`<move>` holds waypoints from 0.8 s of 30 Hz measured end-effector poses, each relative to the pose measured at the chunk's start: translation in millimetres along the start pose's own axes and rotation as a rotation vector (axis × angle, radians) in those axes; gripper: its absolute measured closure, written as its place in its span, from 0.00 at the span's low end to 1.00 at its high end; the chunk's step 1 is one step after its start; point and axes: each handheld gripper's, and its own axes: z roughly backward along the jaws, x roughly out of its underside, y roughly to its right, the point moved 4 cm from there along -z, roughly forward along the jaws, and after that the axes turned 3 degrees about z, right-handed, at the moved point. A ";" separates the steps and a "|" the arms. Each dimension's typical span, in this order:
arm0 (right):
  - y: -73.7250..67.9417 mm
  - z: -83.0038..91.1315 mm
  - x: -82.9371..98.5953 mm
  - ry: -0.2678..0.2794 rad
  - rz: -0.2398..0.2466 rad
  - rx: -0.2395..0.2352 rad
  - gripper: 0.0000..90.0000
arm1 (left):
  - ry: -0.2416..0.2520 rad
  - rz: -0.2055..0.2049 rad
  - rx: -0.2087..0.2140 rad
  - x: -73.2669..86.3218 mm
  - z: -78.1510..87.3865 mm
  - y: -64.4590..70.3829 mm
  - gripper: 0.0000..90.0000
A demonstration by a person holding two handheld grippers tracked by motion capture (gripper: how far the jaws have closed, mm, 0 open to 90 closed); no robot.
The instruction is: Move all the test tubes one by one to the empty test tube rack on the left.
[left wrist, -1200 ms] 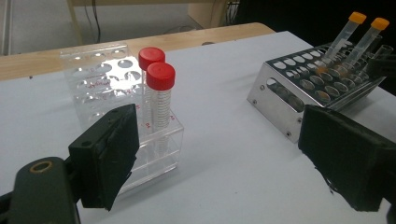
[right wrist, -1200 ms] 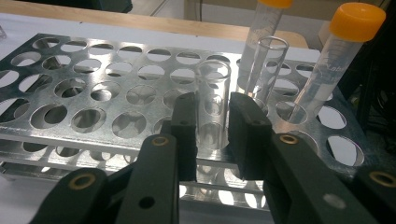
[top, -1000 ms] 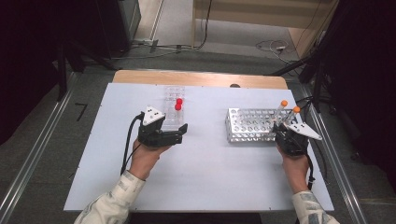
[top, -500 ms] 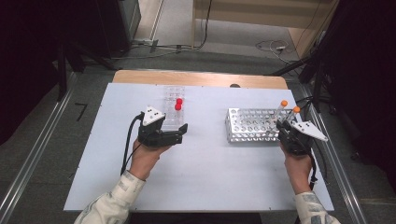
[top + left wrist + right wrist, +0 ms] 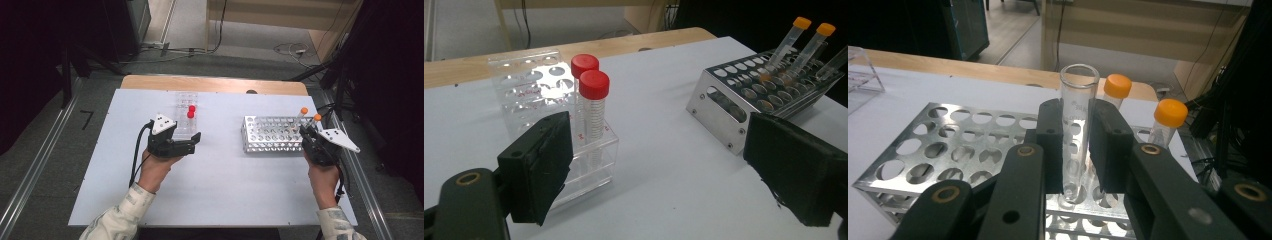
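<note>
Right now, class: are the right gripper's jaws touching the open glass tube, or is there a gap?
Touching. The right gripper view shows the right gripper with both jaws pressed flat against the glass tube, no gap either side.

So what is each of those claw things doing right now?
Left gripper: open, holding nothing.
Right gripper: closed on an uncapped glass tube.
</note>
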 end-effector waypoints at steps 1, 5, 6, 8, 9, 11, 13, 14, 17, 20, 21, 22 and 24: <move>-0.7 1.5 -1.4 0.003 -0.001 -0.002 0.82 | 0.000 0.000 0.002 0.0 -0.1 0.1 0.14; -6.3 6.8 -6.2 0.009 -0.001 -0.030 0.82 | 0.000 0.001 0.003 0.0 -0.2 0.3 0.14; -8.5 7.6 -7.0 0.010 0.001 -0.039 0.82 | -0.001 0.000 0.003 0.0 -0.2 0.4 0.14; -13.0 8.7 -8.2 0.009 0.005 -0.056 0.82 | -0.001 -0.001 0.004 0.0 0.0 0.5 0.14; -15.4 9.1 -8.8 0.010 0.004 -0.064 0.82 | -0.001 -0.001 0.004 -0.1 0.1 0.5 0.14; -20.7 10.6 -9.9 0.007 0.003 -0.086 0.82 | 0.002 0.002 0.003 -0.4 0.5 0.4 0.14; -26.4 12.0 -11.1 0.011 0.010 -0.105 0.82 | 0.002 0.002 0.003 -0.5 0.6 0.2 0.14; -29.3 12.6 -11.8 0.012 0.012 -0.116 0.82 | 0.003 0.003 0.002 -0.5 0.6 0.2 0.14; -40.2 14.8 -13.4 0.013 0.018 -0.153 0.82 | 0.002 0.001 0.003 -0.4 0.5 0.7 0.14; -52.6 16.9 -14.4 0.018 0.023 -0.200 0.82 | 0.001 0.000 0.004 -0.2 0.3 1.1 0.14; -56.9 17.2 -14.6 0.018 0.023 -0.215 0.82 | -0.001 0.000 0.004 -0.1 0.2 1.2 0.14; -61.2 17.5 -14.6 0.016 0.027 -0.230 0.82 | -0.002 -0.001 0.004 0.0 0.1 1.3 0.14; -70.4 18.0 -14.5 0.016 0.039 -0.253 0.82 | -0.005 -0.003 0.004 0.2 0.1 1.6 0.14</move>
